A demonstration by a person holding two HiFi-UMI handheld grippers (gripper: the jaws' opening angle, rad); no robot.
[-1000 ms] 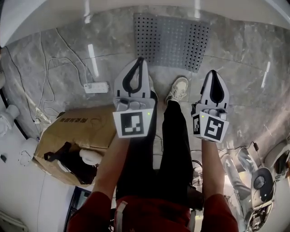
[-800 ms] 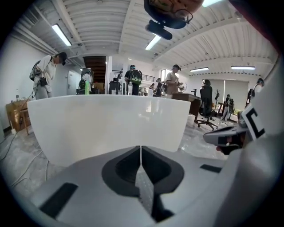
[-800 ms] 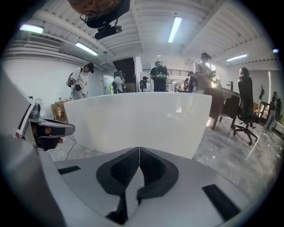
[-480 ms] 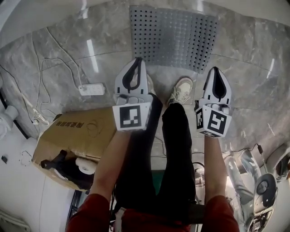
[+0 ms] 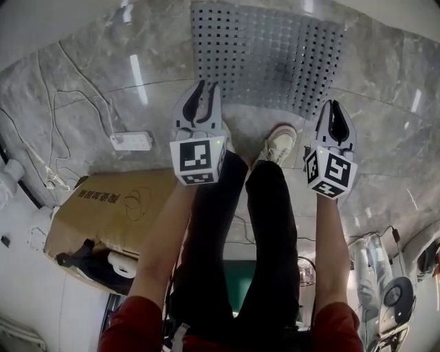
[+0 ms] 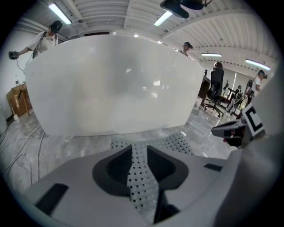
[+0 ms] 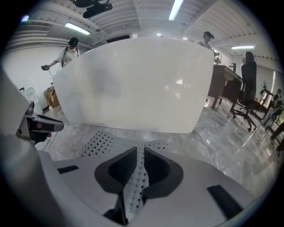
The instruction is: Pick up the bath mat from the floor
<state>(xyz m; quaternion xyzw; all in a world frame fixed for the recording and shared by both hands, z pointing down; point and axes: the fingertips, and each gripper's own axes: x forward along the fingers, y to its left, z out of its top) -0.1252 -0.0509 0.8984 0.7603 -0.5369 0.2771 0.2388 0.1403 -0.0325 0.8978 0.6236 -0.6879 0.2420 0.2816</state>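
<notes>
I see the bath mat (image 5: 268,51), a grey rectangle with rows of small square holes, lying flat on the marble floor (image 5: 89,82) just ahead of both tips. My left gripper (image 5: 206,86) has just been opening, with nothing between its jaws; my right gripper (image 5: 335,104) is clenched and empty.

Floor: glossy grey marble-look tile (image 5: 89,69), reflecting the ceiling strip lights (image 6: 60,13). A large white curved unit (image 6: 115,84), possibly a bathtub, fills the far side. Cardboard box (image 5: 117,206) and power strip (image 5: 130,141) lie at the floor's left edge; office chair (image 7: 246,95) beyond.
</notes>
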